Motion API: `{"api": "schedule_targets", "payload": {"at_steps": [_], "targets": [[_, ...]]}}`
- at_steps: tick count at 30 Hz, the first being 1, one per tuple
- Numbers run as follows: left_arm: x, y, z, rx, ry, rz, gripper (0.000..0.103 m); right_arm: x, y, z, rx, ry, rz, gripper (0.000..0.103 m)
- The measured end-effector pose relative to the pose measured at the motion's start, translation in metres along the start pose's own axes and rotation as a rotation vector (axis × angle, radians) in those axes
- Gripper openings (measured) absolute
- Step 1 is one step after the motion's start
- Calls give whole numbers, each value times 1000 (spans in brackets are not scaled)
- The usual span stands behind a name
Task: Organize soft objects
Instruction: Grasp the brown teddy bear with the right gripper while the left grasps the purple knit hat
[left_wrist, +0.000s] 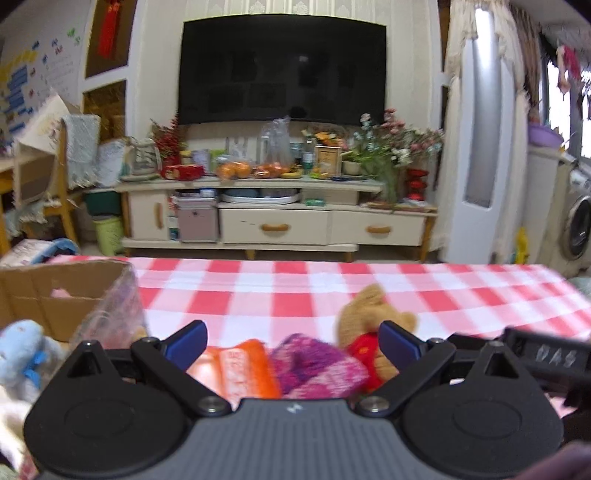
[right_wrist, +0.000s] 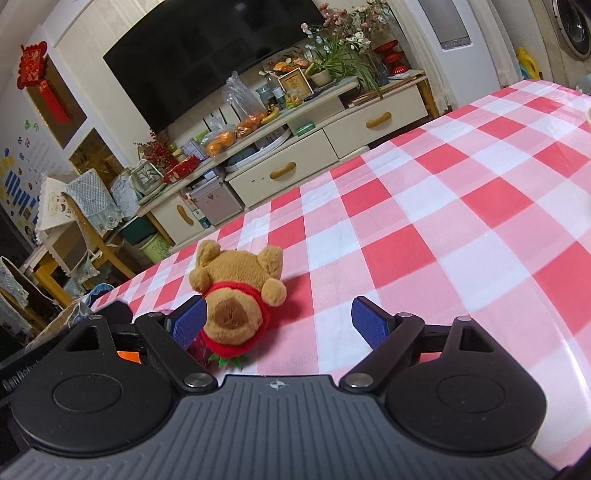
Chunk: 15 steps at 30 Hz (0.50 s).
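Step in hand, by my reading: approach, nothing grasped. Left gripper (left_wrist: 293, 341) jaws spread, empty, over one pink-purple knit item (left_wrist: 317, 365) and one orange item (left_wrist: 240, 369). Right gripper (right_wrist: 279, 319) likewise spread, empty; one plush bear (right_wrist: 236, 295) lies on the checked tabletop (right_wrist: 461, 206) touching its left finger. Next: centre on bear, close. Beyond: one blue plush (left_wrist: 22, 347), one cardboard box (left_wrist: 62, 291).

Big dark TV (left_wrist: 282, 72) on cream wall above cluttered cream TV stand (left_wrist: 273, 221) w/ drawers.
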<state>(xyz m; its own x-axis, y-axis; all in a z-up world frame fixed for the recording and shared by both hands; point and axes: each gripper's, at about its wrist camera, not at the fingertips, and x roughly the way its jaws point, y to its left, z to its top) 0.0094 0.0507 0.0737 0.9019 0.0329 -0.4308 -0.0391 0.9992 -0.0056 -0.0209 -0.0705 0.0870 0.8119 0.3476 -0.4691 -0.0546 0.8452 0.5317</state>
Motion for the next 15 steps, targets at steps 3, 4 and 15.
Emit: {"api": "schedule_targets", "payload": {"at_steps": [3,4,15], "targets": [[1,7,0,-3,7,43,99,-3,2,-3,-3,3,19,103],[1,8,1,6,4,57,99,-3,2,-3,-3,5,28,103],[2,-1,3,90,29,45,99,8,6,-3,7,45,90,103]]}}
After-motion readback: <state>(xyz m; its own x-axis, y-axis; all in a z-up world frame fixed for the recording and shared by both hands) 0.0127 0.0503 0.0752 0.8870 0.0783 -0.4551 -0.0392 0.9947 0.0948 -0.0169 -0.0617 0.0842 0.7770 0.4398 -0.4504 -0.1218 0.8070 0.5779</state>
